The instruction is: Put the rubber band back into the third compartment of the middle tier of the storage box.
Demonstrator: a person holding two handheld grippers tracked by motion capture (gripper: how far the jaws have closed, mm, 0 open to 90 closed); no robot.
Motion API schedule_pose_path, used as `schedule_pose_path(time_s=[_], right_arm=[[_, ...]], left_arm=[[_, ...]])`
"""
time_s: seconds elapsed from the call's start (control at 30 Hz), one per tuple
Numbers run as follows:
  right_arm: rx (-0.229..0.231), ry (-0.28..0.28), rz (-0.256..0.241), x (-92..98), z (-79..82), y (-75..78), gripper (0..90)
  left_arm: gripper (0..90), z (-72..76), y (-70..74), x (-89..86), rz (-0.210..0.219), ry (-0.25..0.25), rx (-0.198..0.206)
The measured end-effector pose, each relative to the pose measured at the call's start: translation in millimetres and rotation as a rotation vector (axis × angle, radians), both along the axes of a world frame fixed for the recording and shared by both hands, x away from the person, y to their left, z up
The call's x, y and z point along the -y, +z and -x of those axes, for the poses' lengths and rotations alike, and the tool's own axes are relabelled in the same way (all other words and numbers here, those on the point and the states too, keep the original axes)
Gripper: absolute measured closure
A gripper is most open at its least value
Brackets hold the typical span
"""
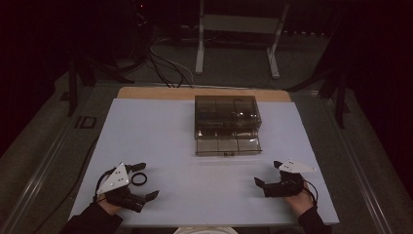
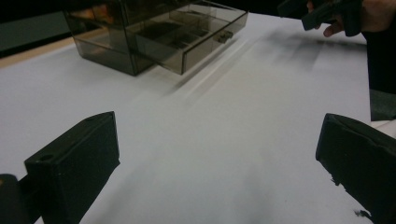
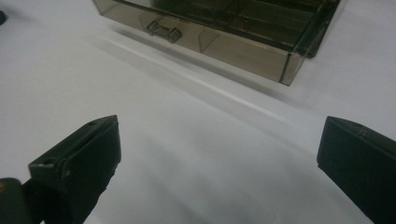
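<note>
Smoky plastic box (image 1: 227, 117): high view, it sits on the far middle of the white table (image 1: 160, 126), its lowest drawer (image 1: 228, 145) pulled out toward the person, a small handle on the drawer front.
Ring (image 1: 139, 179): high view, a small dark ring lies flat on the table just beside the left gripper, between its two jaws and nearer the far one; whether it touches that jaw I cannot tell.
Left gripper (image 1: 141, 181): high view, at the near left of the table, held in a hand; jaws spread wide, nothing pinched; its grey plate faces up.
Right gripper (image 1: 267, 172): high view, at the near right, held in a hand, jaws spread wide, nothing between them; well apart from the box.
Left gripper view, jaws: the left gripper (image 2: 217, 154) shows two black jaws at the bottom corners, far apart, bare white table between them.
Left gripper view, box (image 2: 154, 32): upper left, well ahead of the jaws, drawer (image 2: 196, 39) out with its handle facing the open table.
Left gripper view, other hand: the right gripper (image 2: 322, 14) shows at the top right, held in a hand.
Right gripper view, jaws: the right gripper (image 3: 217, 156) shows both black jaws wide apart, holding nothing, over bare table.
Right gripper view, drawer (image 3: 219, 35): across the top, open, divided into compartments, handle at its front left; well ahead of the jaws.
</note>
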State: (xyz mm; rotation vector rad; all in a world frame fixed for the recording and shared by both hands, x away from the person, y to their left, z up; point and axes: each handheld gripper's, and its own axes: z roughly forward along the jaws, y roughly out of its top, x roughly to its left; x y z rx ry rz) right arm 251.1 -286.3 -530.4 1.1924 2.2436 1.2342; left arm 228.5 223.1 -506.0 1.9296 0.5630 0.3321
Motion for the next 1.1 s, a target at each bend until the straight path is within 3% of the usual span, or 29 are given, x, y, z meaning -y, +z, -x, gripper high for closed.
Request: schedule_pose_path(time_s=[0.17, 0.27, 0.4, 0.63, 0.8, 0.87, 1.0, 1.1], right_arm=[[0.007, -0.002, -0.007, 0.2, 0.6, 1.1, 0.0], [0.002, -0.002, -0.017, 0.2, 1.3, 1.6, 0.0], [0.002, 0.003, -0.017, 0.0, 2.2, 2.0, 0.0], [0.001, 0.005, -0.020, 0.5, 2.5, 2.3, 0.0], [0.002, 0.006, -0.020, 0.6, 2.1, 2.3, 0.0], [0.002, 0.007, -0.021, 0.7, 2.6, 2.6, 0.0], [-0.004, 0.013, -0.017, 0.2, 2.2, 1.7, 0.0], [-0.003, 0.019, -0.013, 0.0, 2.6, 1.8, 0.0]], left_arm=[[1.0, 0.1, 11.6, 0.3, -0.017, 0.007, 0.028], [1.0, -1.9, 18.5, 1.4, -0.009, 0.019, 0.025], [1.0, -5.7, 25.9, 0.0, 0.026, 0.062, 0.026], [1.0, -11.1, 31.4, -11.1, 0.033, 0.156, 0.020], [1.0, -13.5, 32.1, -16.0, 0.017, 0.205, 0.023], [1.0, -15.9, 29.9, -20.8, -0.015, 0.272, 0.032], [1.0, -18.3, 26.0, -27.7, -0.041, 0.339, 0.022], [1.0, -19.0, 24.1, -30.1, -0.059, 0.343, -0.004]])
